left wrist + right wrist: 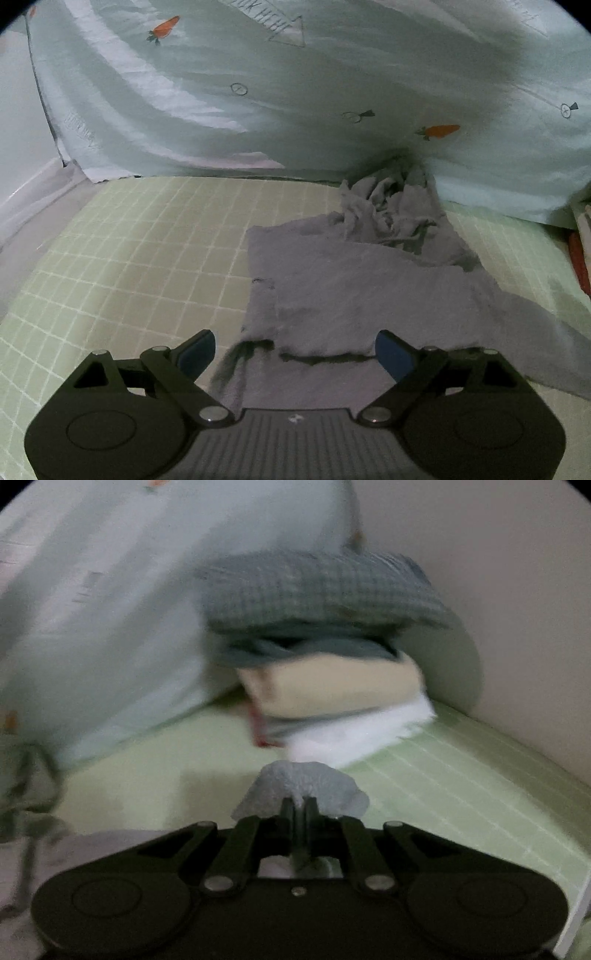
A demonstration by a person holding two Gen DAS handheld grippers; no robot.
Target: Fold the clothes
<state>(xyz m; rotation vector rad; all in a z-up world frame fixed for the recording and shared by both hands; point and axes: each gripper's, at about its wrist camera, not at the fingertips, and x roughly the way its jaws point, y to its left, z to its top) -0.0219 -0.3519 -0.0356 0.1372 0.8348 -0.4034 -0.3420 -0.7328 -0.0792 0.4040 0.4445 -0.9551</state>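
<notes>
So this looks like the start of a fold on the grey garment [332, 291]. It's lying mostly flat on the green checked sheet [122, 236], with its far end bunched up in a crumpled heap right against the pale carrot-print duvet [258, 110]. The near part has a fold line or hem running across it, just in front of the left tool.

The right gripper [300, 805] has its jaws pinched tight together with a tuft of that grey fabric poking out between and above them, so I'd say it's got a firm hold on a corner or edge. Its view is blurry, but you can see a stack of already folded stuff [332, 657] ahead in the corner by the wall: checked blue-grey on top, cream under it, white at the bottom.

The left gripper [295, 350] is spread wide, blue pads well apart, hovering over the near edge of the garment and holding nothing as far as I can tell.

My guess for the next move: the left one needs to come down and pinch the matching corner, then both carry the edge across evenly. The bunched far end probably wants smoothing out too, or the fold will come out lumpy.
</notes>
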